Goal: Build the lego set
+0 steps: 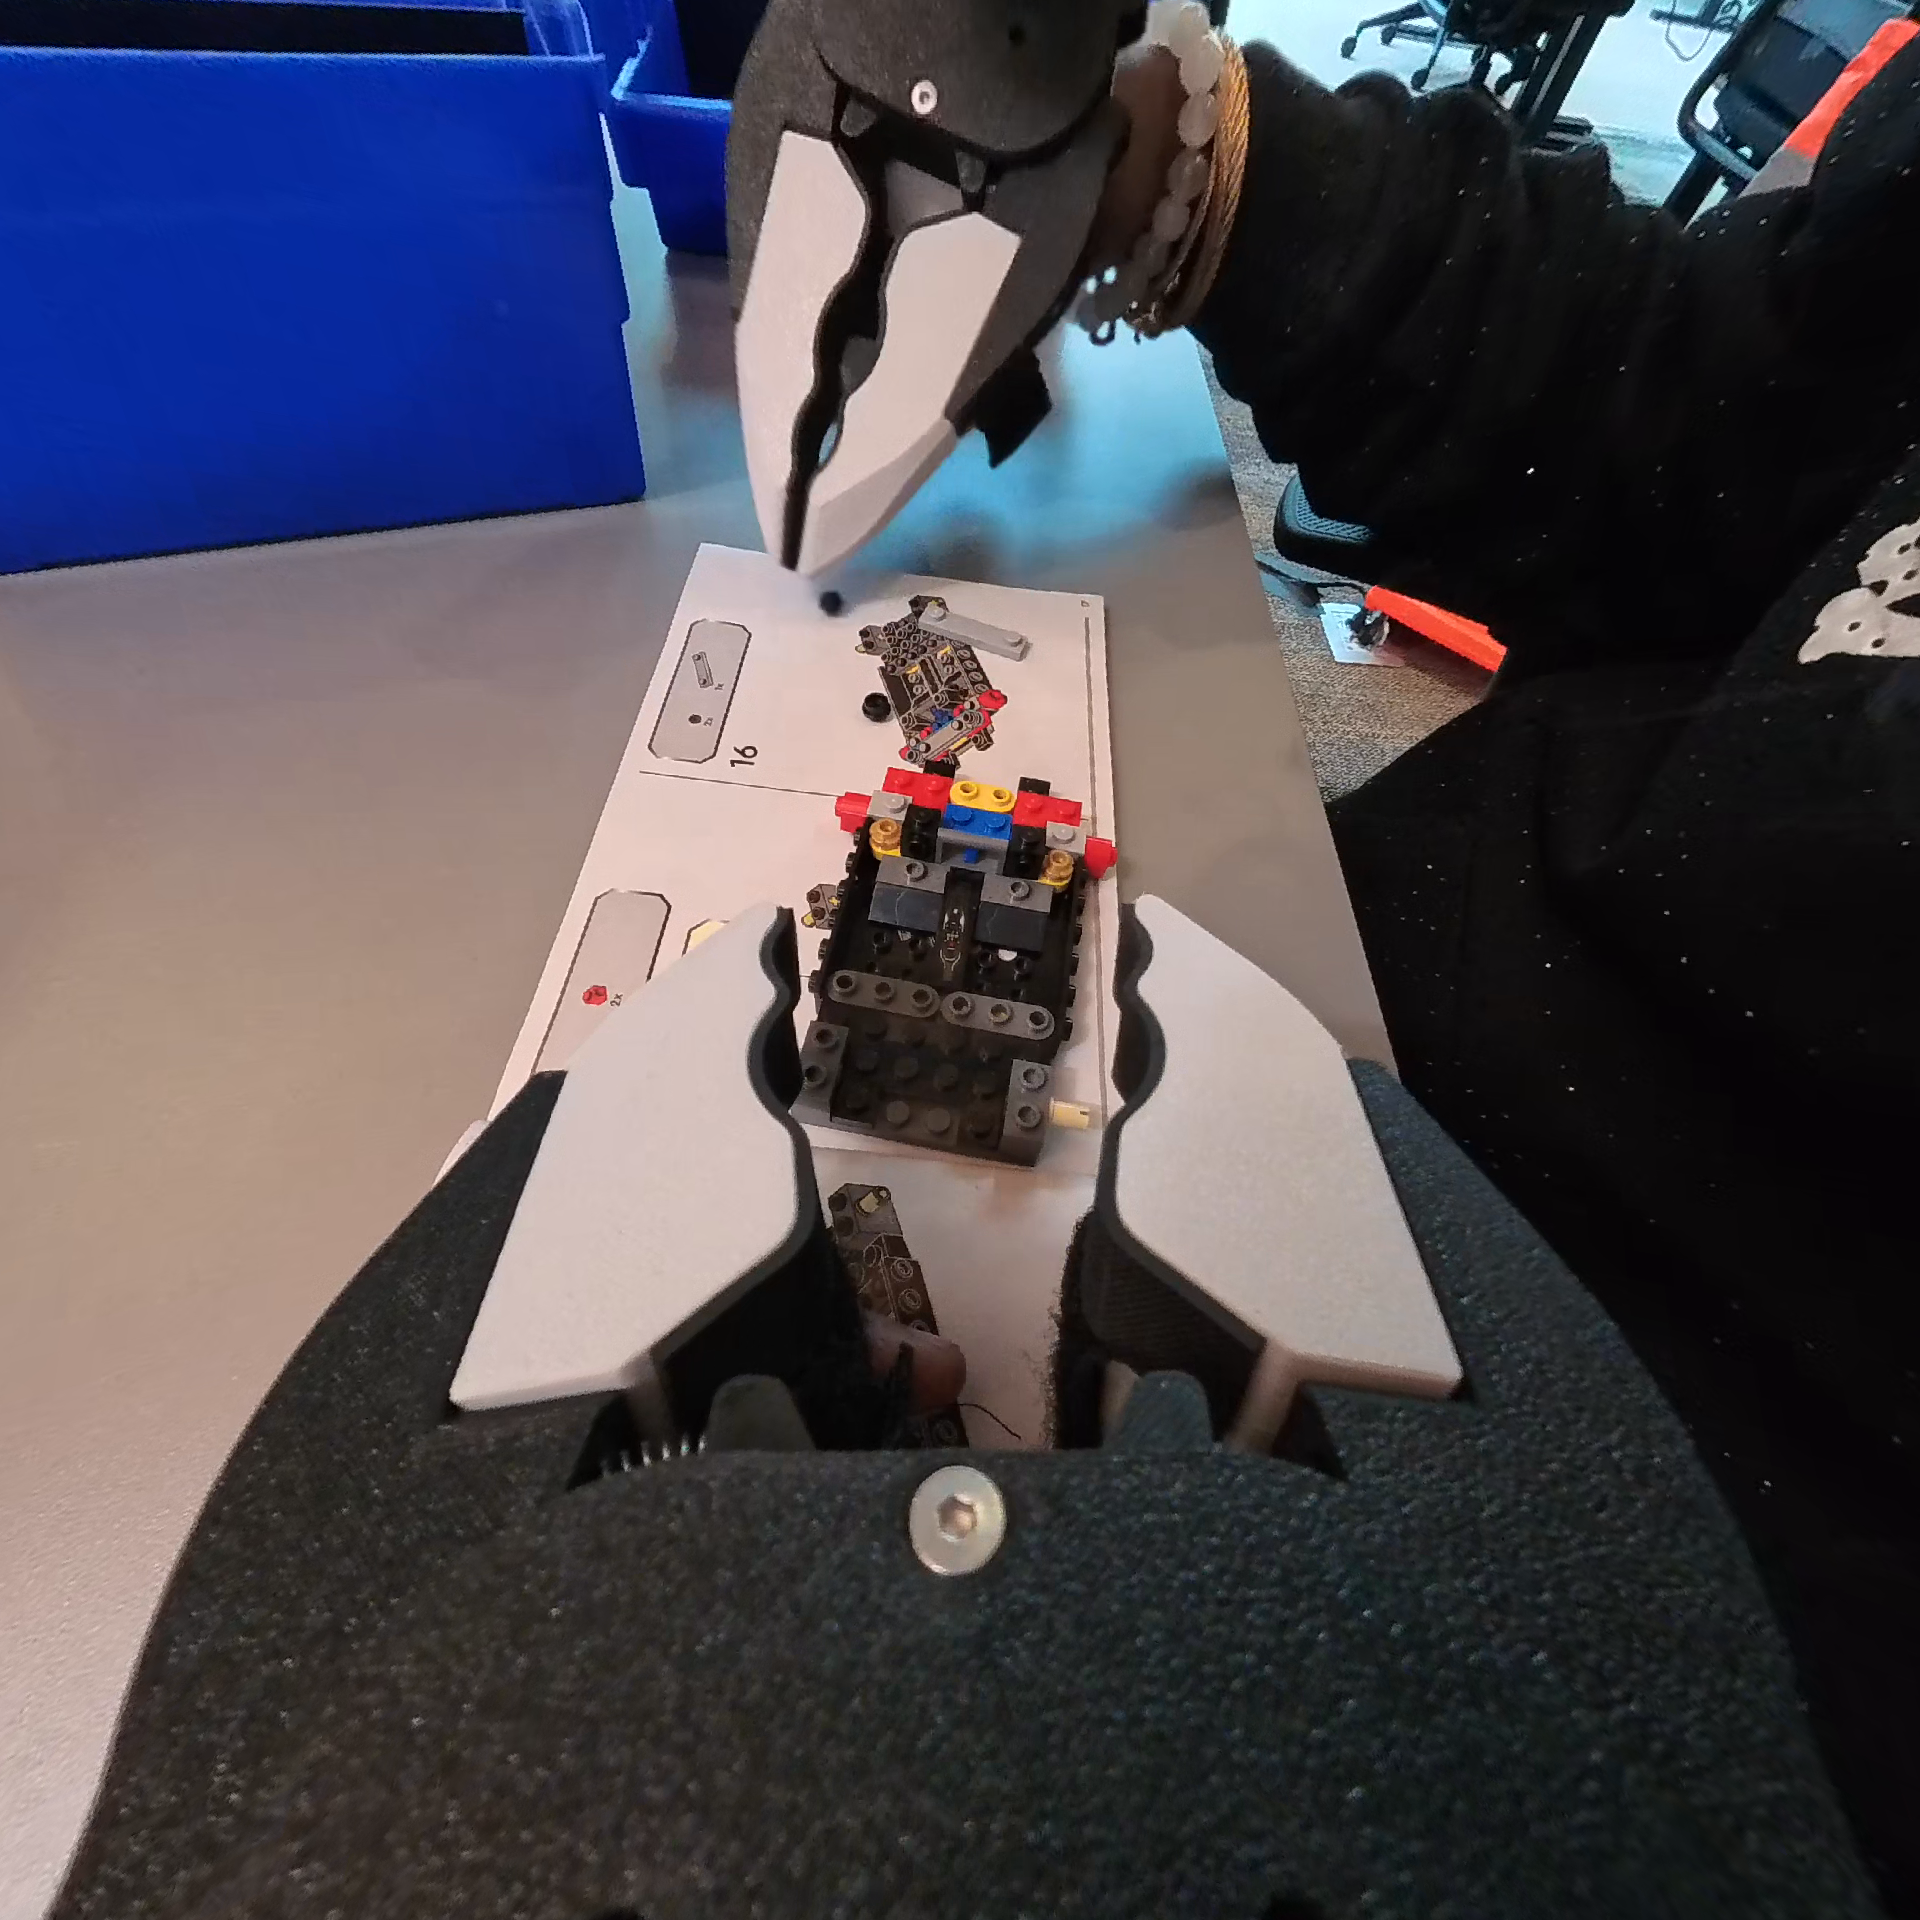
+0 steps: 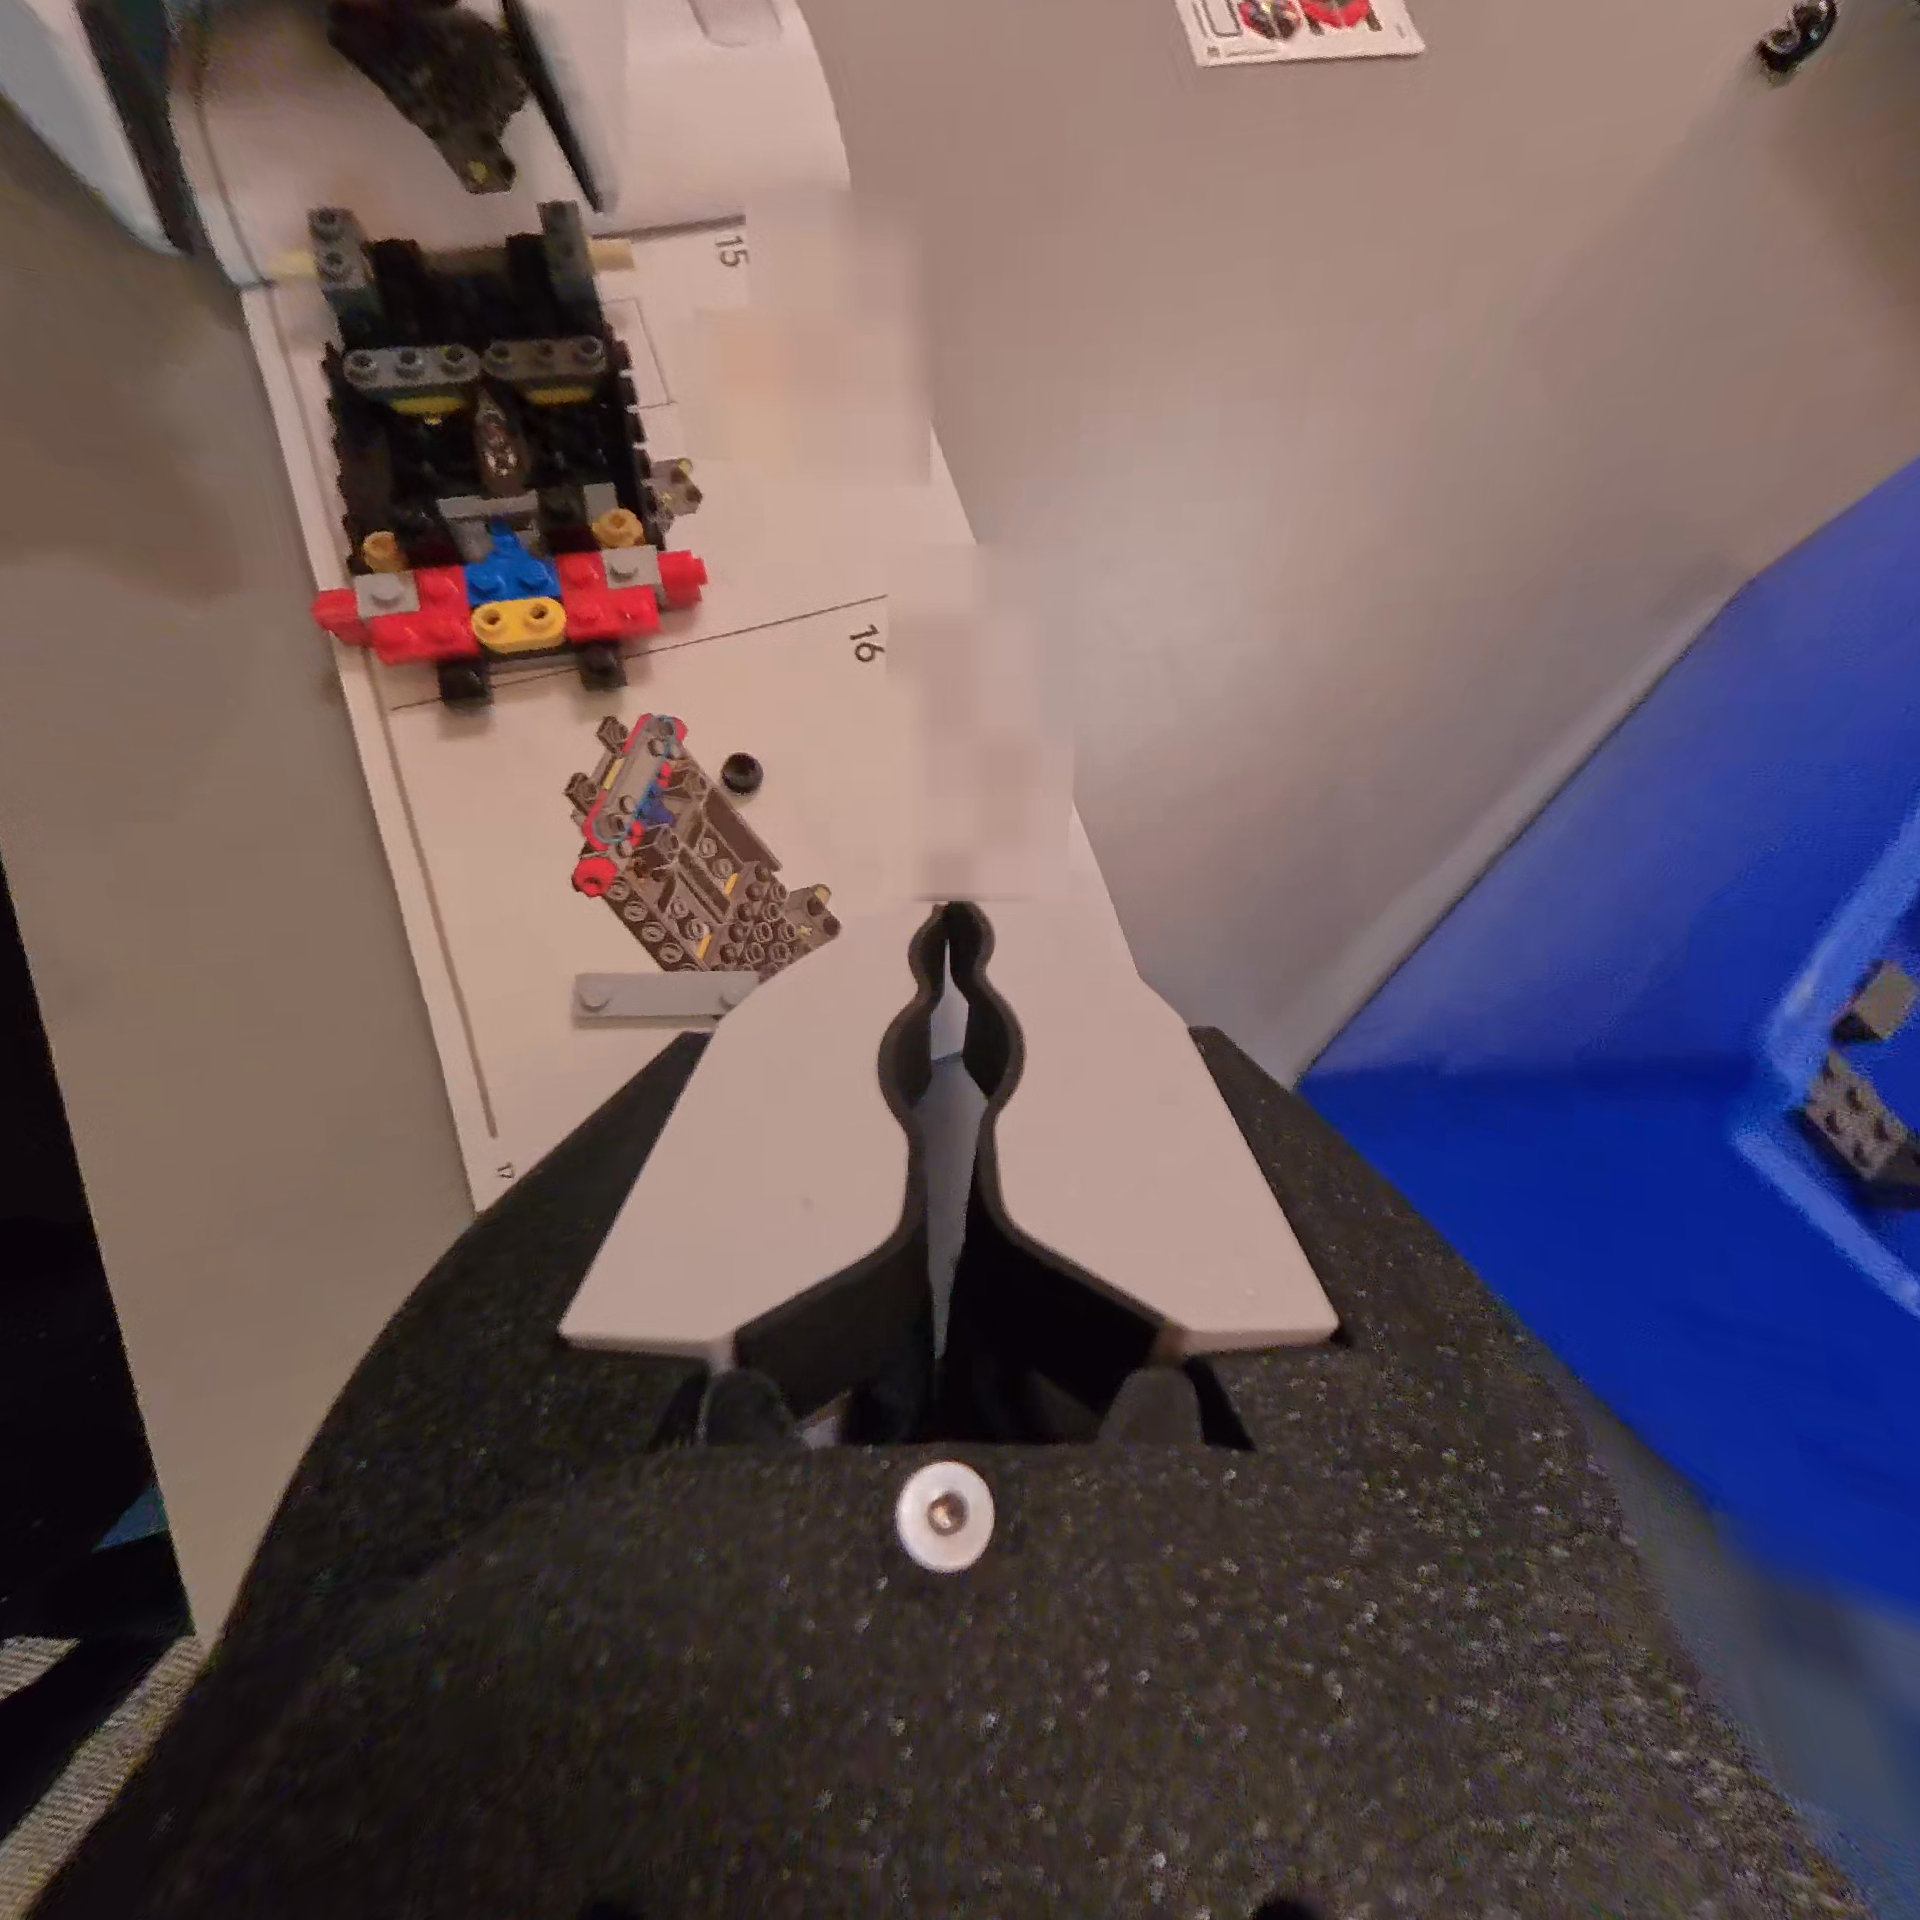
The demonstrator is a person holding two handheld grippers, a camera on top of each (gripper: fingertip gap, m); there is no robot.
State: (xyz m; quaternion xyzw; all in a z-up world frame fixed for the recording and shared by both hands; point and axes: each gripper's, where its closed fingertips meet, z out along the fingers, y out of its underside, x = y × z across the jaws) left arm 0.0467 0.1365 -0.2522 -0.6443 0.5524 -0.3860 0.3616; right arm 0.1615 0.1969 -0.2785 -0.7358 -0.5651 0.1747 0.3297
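A partly built lego car [image 1: 940, 997], black with a red, blue and yellow end, stands on the instruction sheet [image 1: 727, 831]. My left gripper [image 1: 961, 914] is open and straddles the car's near half, with a gap showing at the right pad. My right gripper [image 1: 800, 556] is shut, with its tips just above the sheet's far edge. A tiny black round piece [image 1: 829, 601] sits right at those tips. In the right wrist view the right gripper's [image 2: 951, 914] pads meet, and the car [image 2: 488, 447] is at the upper left.
A second black round piece [image 1: 876, 707] and a grey plate [image 1: 987, 632] lie on the sheet beyond the car. Blue bins [image 1: 312, 291] stand at the far left, and one with dark bricks shows in the right wrist view [image 2: 1662, 1039]. A person's black sleeve [image 1: 1558, 416] is on the right. There is about 15 cm between the tips of the two grippers. My right gripper's tips are some 6 cm from the grey plate [image 1: 987, 632]. It turns up in the right wrist view [image 2: 644, 1014] as well.
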